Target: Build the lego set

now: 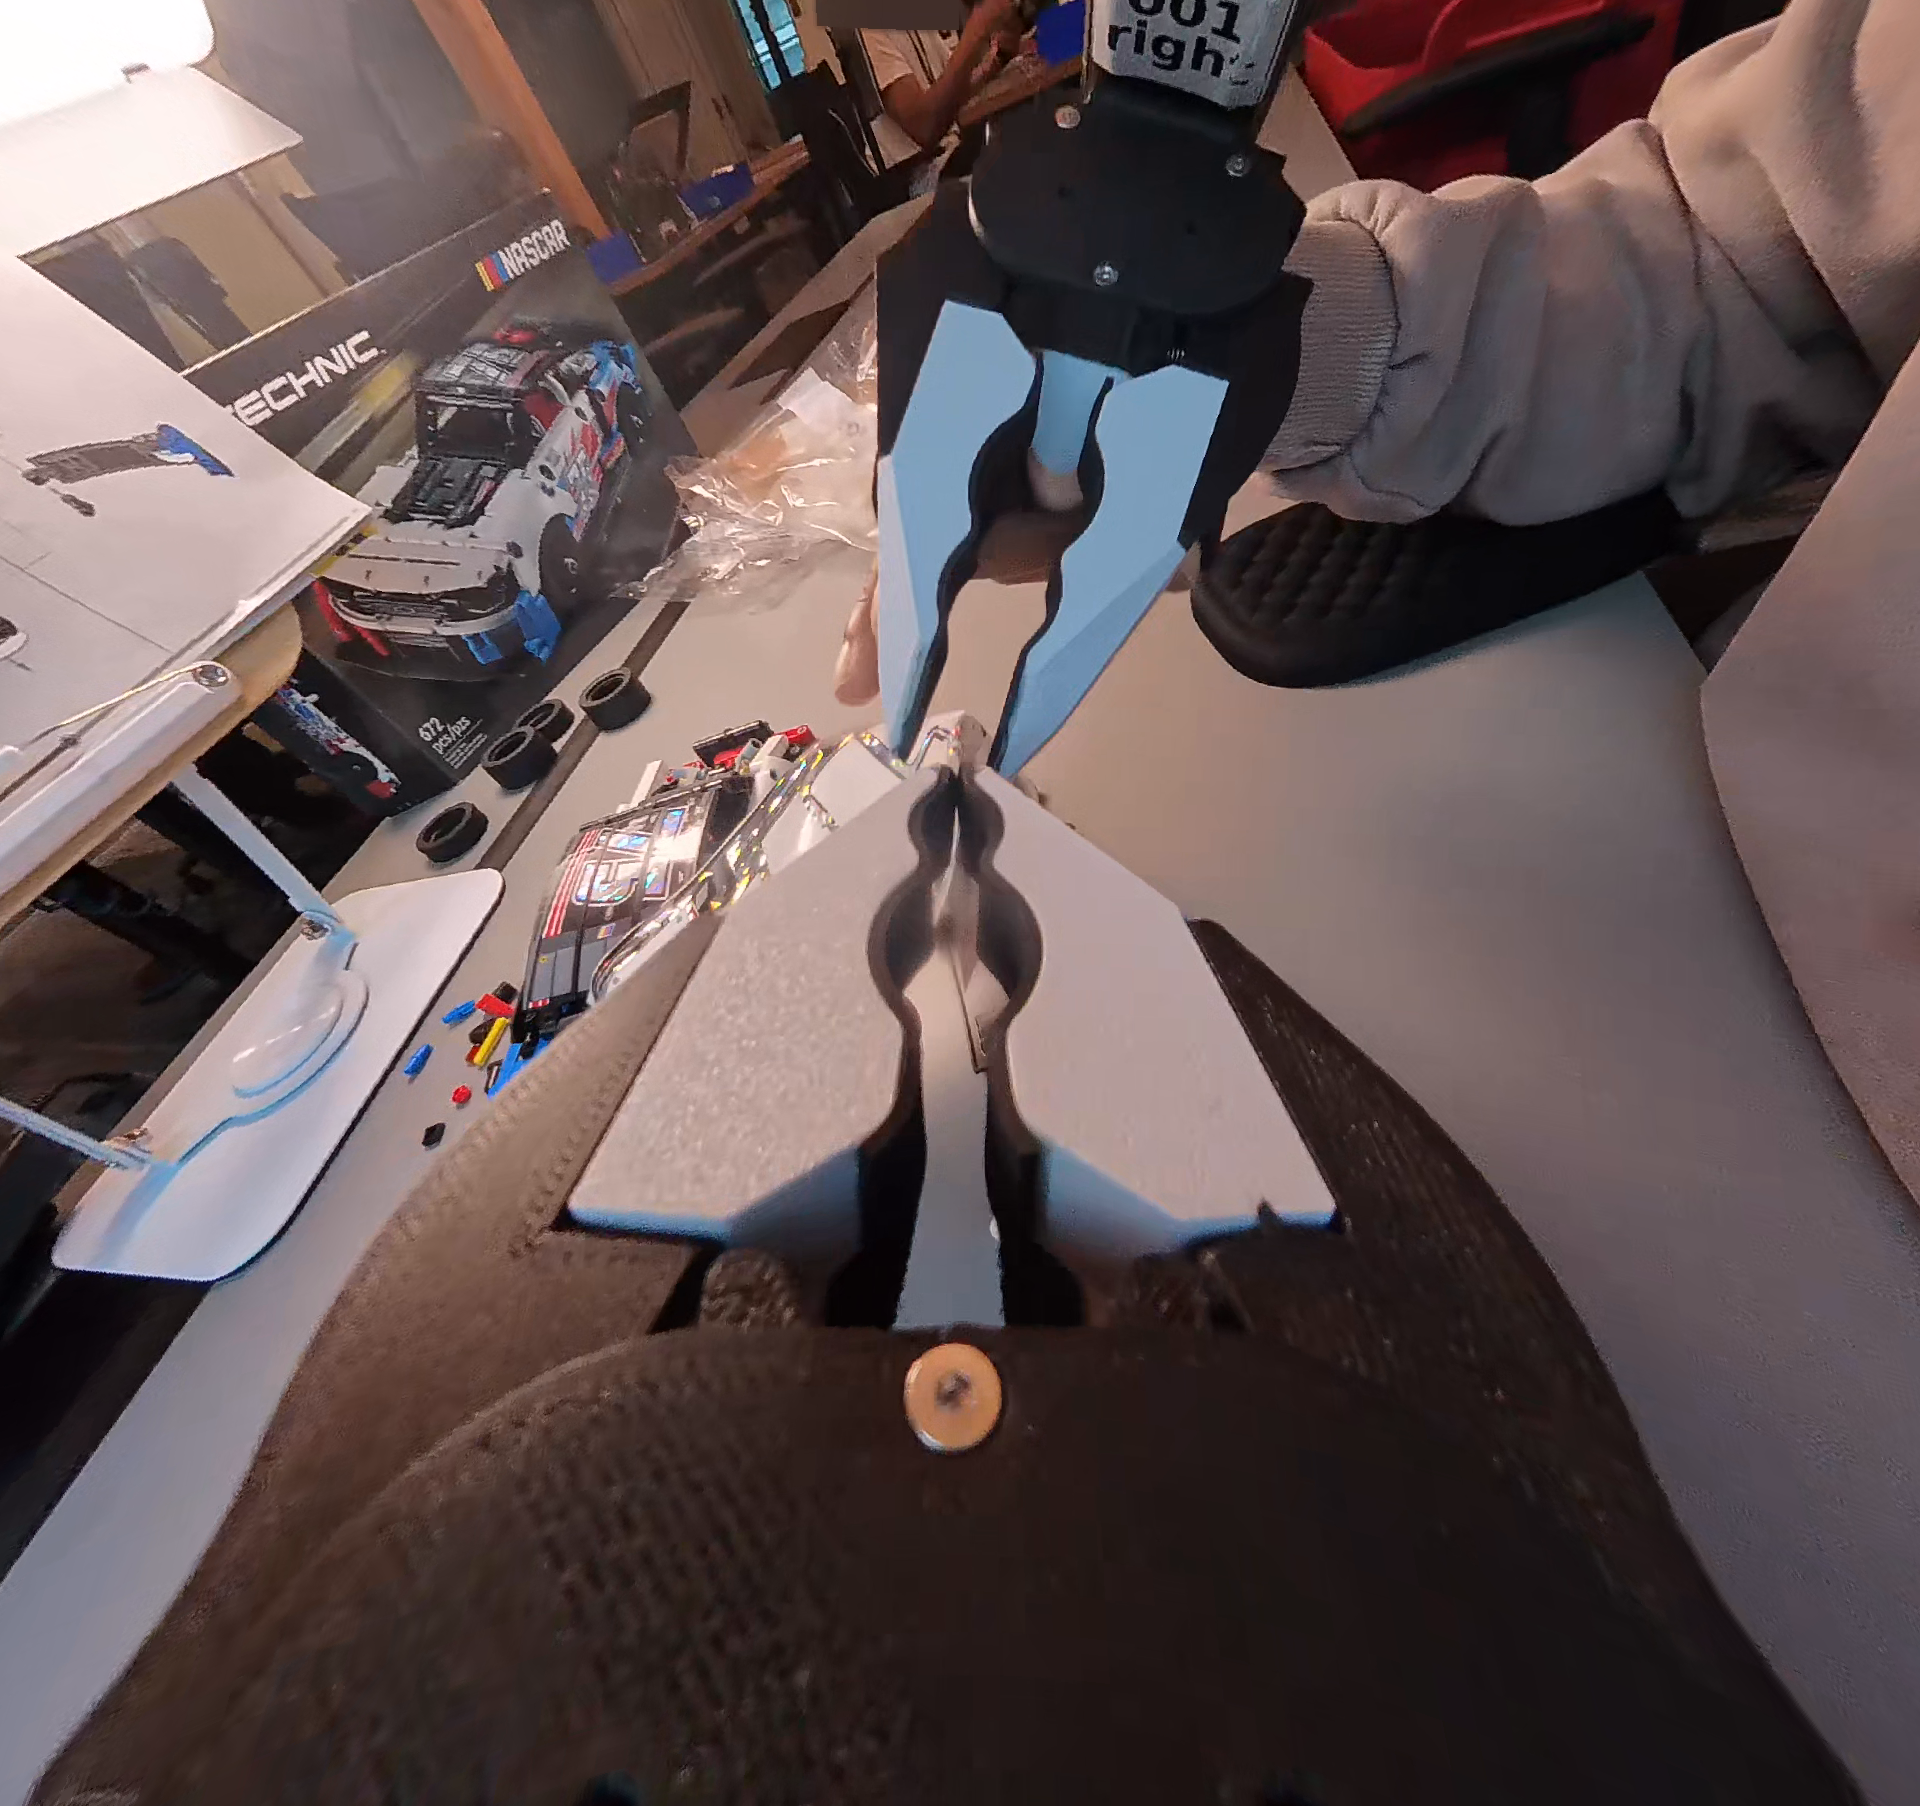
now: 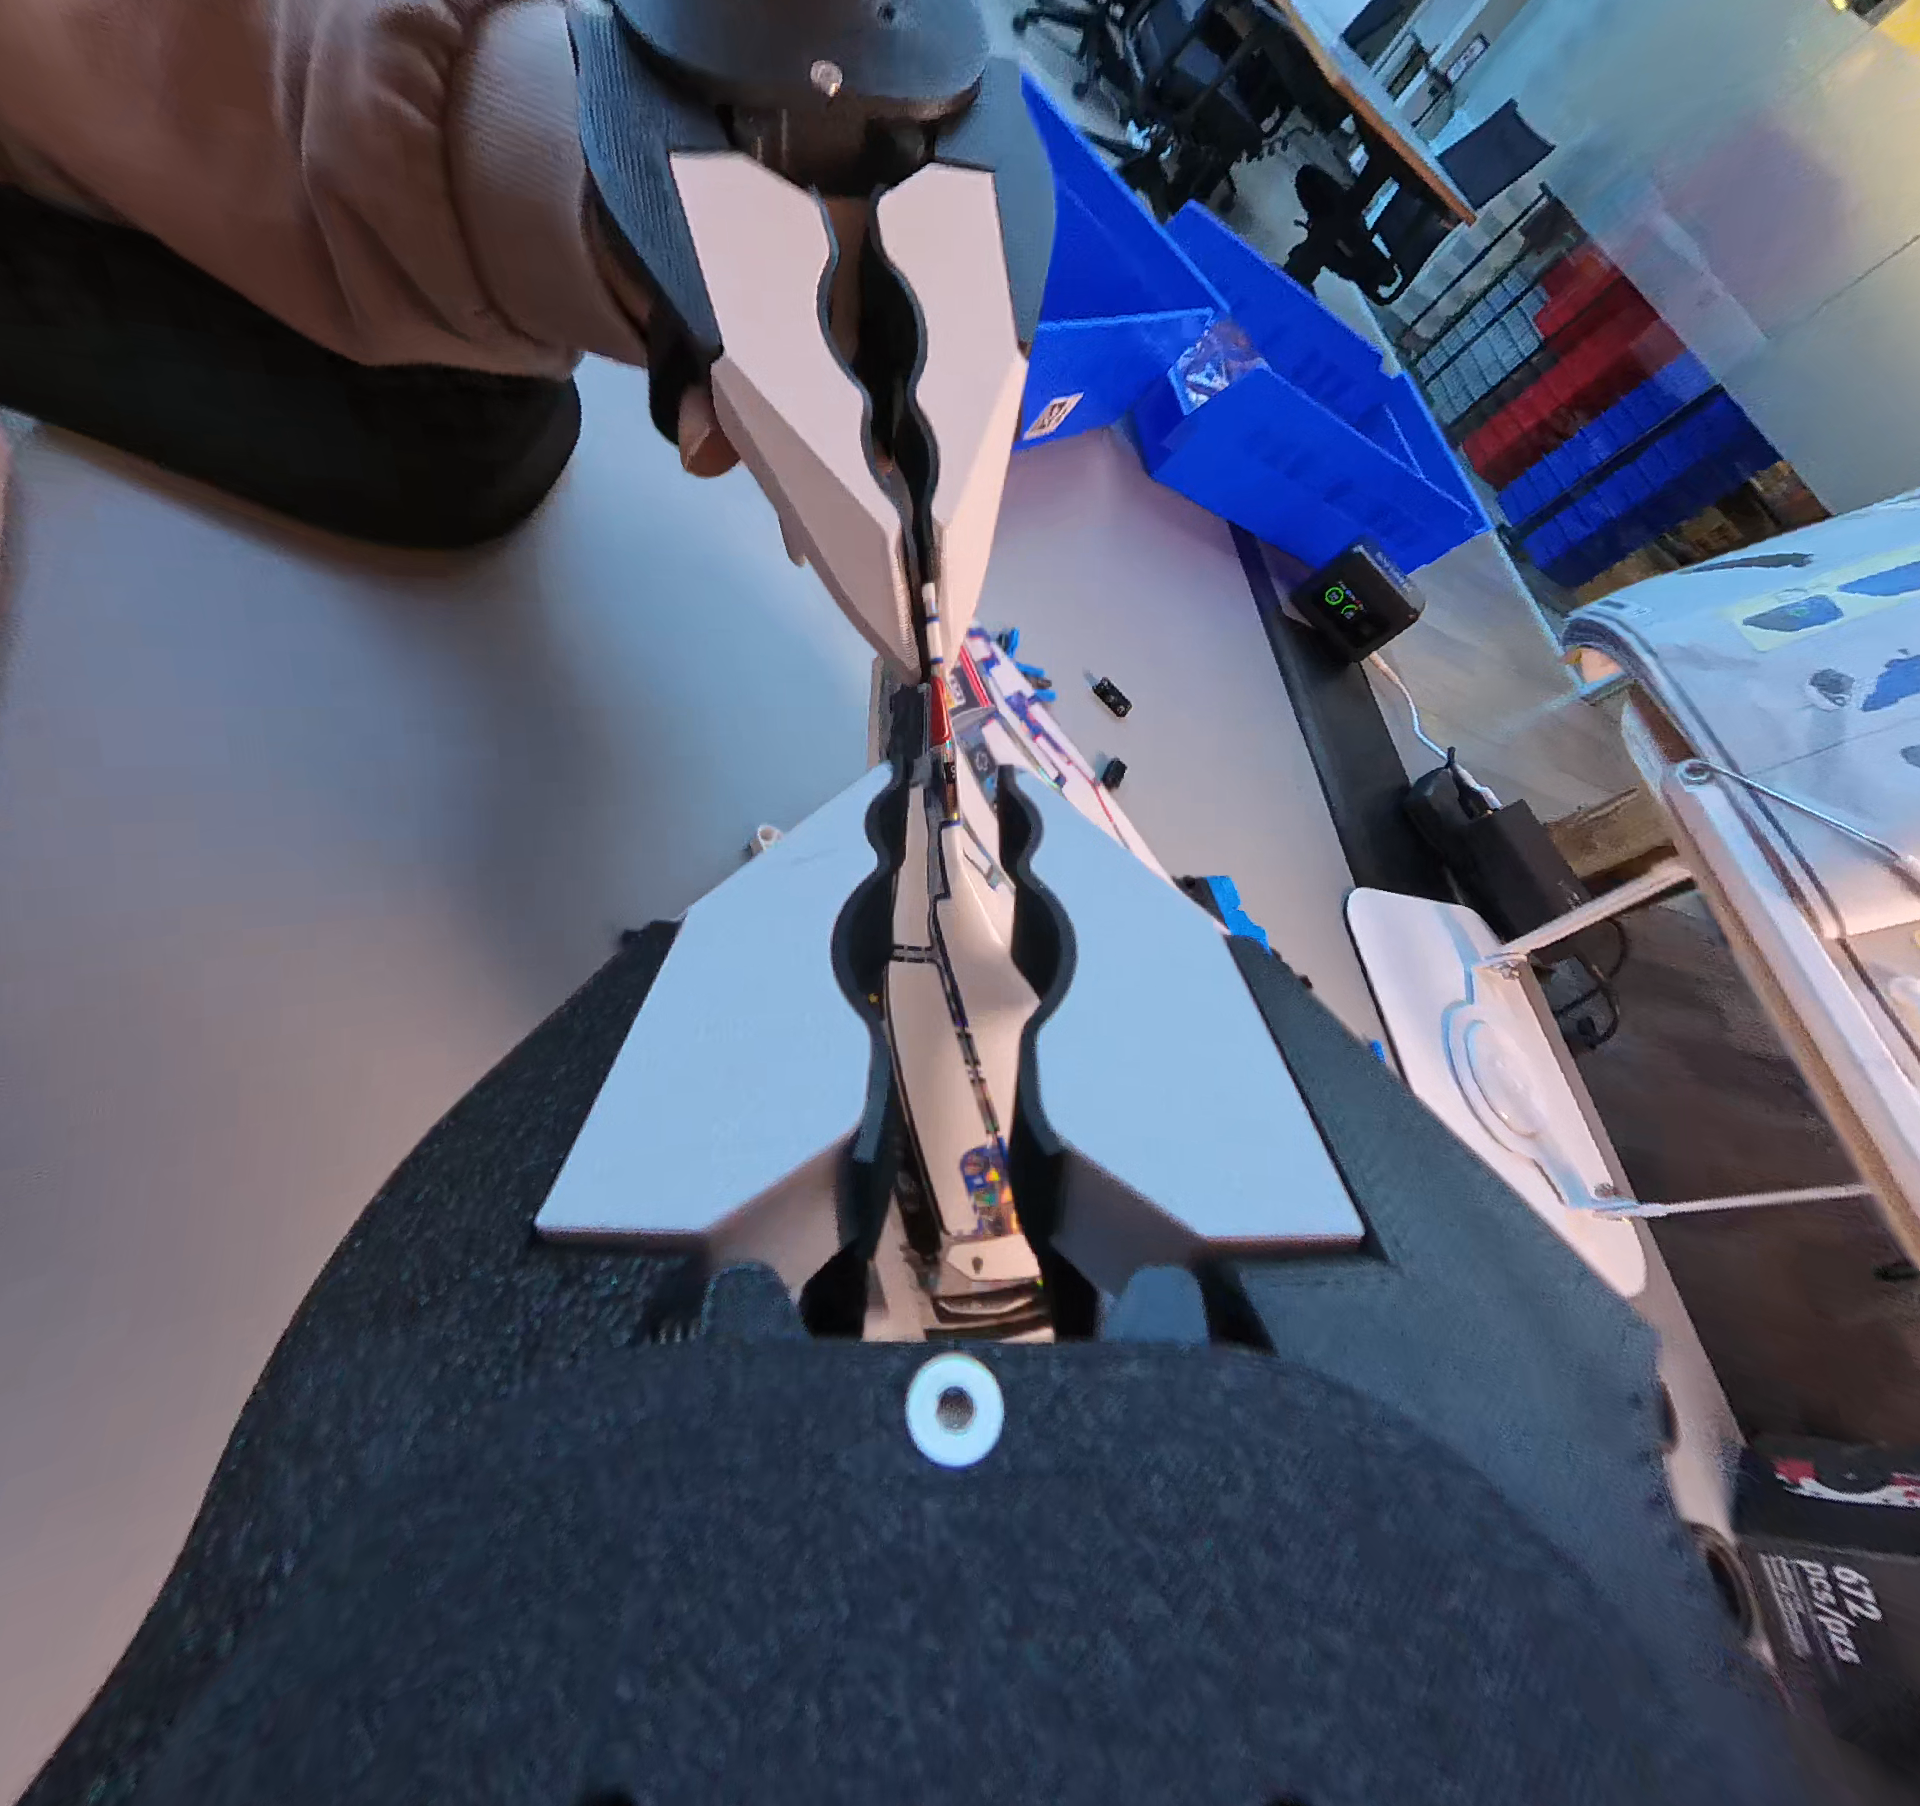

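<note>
While the left gripper [image 1: 961,785] is clenched on the edge of a thin glossy sticker sheet with red, blue and black decals [image 1: 634,889], the right gripper [image 1: 951,743] meets it tip to tip, its jaws parted slightly around the sheet's end. The sheet hangs just above the pale grey table [image 1: 1351,925]. Small loose red, blue and yellow Lego pieces [image 1: 483,1024] lie near the table's left edge beside four black rubber tyres [image 1: 540,733].

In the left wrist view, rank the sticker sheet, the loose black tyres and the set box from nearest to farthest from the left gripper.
From the left gripper:
1. Sticker sheet, just left of the fingertips.
2. Black tyres, farther left on the table.
3. Set box, behind the tyres, far left.
</note>
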Motion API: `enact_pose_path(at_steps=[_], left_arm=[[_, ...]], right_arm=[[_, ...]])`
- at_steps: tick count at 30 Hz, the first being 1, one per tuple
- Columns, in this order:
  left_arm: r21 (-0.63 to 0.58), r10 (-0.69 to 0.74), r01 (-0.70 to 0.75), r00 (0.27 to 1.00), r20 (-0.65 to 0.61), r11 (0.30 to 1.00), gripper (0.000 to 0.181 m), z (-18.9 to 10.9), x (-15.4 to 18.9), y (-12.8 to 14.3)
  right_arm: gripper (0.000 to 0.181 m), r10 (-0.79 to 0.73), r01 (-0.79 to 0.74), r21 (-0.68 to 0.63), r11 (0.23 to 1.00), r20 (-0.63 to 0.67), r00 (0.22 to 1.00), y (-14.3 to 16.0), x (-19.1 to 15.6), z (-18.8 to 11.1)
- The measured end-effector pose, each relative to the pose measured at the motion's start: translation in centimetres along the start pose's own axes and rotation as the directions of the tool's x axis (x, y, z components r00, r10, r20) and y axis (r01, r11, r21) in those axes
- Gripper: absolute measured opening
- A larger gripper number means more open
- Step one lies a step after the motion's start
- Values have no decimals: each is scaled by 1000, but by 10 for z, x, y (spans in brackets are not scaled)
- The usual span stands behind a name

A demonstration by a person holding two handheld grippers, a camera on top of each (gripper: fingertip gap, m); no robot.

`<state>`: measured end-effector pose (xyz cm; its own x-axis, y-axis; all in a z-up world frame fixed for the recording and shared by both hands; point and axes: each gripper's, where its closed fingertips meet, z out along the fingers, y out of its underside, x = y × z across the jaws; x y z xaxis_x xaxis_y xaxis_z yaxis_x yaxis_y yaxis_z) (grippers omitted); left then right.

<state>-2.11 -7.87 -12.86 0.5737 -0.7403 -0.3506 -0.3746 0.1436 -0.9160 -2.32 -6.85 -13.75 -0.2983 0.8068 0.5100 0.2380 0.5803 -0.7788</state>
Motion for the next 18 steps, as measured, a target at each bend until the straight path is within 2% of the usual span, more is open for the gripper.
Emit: enact_pose_path(at_steps=[1, 11, 14, 18], left_arm=[[3, 3, -3, 1000, 7, 1000, 0, -1, -1, -1], [-6, -22, 23, 999, 23, 1000, 0, 3, -3, 1], [2, -98, 98, 995, 18, 995, 0, 3, -6, 1], [23, -283, 283, 959, -22, 959, 0, 3, -10, 1]], right_arm=[[13, 21, -21, 26, 999, 3, 1000, -5, 1, -3], [0, 2, -1, 37, 999, -28, 1000, -10, 1, 0], [0, -61, 63, 18, 998, -80, 995, -10, 4, 0], [0, -176, 174, -21, 984, -154, 972, -10, 8, 0]])
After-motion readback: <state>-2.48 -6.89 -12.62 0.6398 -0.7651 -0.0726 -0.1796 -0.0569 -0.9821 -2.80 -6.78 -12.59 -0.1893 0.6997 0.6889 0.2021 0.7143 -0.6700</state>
